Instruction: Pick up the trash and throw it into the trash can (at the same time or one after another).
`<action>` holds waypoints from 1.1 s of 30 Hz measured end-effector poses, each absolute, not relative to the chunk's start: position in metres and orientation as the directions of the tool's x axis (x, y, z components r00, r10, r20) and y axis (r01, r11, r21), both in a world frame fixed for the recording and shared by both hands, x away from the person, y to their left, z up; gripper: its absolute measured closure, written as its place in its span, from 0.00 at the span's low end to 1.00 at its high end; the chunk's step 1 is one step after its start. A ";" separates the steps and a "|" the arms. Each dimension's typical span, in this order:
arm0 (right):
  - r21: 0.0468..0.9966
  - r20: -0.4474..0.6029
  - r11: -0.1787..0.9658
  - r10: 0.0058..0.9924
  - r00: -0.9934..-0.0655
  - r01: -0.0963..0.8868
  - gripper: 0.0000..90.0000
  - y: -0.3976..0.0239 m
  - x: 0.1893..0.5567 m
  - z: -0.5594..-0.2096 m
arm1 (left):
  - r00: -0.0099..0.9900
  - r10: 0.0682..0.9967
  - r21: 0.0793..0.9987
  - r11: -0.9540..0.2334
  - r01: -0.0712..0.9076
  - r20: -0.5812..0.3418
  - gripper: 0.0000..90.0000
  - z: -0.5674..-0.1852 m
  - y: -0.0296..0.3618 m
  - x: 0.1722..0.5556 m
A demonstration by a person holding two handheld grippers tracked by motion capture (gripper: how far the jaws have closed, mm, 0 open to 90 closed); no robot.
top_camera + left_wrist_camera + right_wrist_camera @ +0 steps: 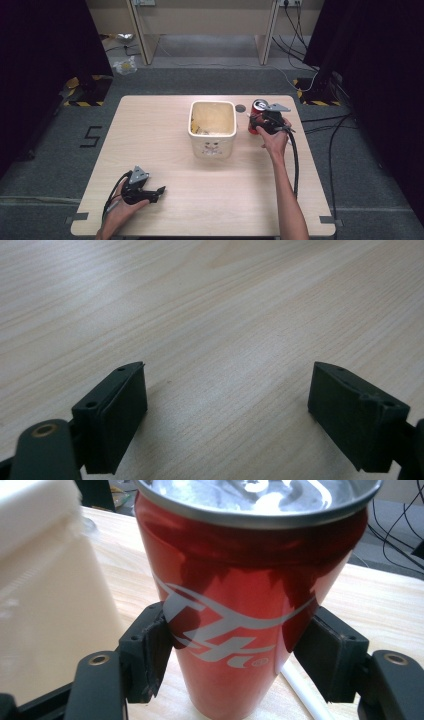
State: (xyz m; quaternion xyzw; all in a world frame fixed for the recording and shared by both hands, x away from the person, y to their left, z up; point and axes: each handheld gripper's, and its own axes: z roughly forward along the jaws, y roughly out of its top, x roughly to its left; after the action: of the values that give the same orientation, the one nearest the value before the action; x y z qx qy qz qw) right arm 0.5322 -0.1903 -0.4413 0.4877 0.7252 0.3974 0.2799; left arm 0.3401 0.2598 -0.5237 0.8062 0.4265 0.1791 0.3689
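A red soda can [257, 111] with a silver top stands upright at the table's far right, just right of a cream bin [212, 145]. My right gripper [260, 123] comes at it from the near side. In the right gripper view both pads press the can [235, 580] at its lower half, so my right gripper [232, 647] is shut on it. Whether the can rests on the table or hangs just above it, I cannot tell. My left gripper [161, 192] lies near the table's front left, and in its own view the left gripper [227, 410] stands wide open over bare wood.
The bin [45, 605] holds some pale scraps and has a small face printed on its front. A white straw [302, 692] lies on the table beside the can. A small dark round spot [240, 108] sits behind the bin. Cables trail on the floor at right.
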 end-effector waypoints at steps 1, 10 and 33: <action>0.849 -0.015 0.212 0.926 -0.378 0.485 0.38 -0.190 0.529 -0.434 | 0.572 0.820 0.749 -0.361 0.555 -0.029 0.17 -0.524 0.260 0.340; 0.849 -0.007 0.214 0.919 -0.395 0.482 0.38 -0.190 0.515 -0.407 | 0.572 0.820 0.747 -0.364 0.555 -0.025 0.17 -0.524 0.260 0.340; 0.874 -0.030 0.240 0.894 -0.447 0.423 0.38 -0.174 0.483 -0.330 | 0.571 0.821 0.748 -0.362 0.556 -0.027 0.17 -0.524 0.260 0.340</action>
State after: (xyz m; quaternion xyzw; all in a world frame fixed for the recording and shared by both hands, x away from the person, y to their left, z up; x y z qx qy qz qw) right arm 0.4829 -0.1740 -0.3295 0.4469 0.7369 0.4246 0.2776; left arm 0.3401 0.2596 -0.5236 0.8057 0.4273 0.1791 0.3691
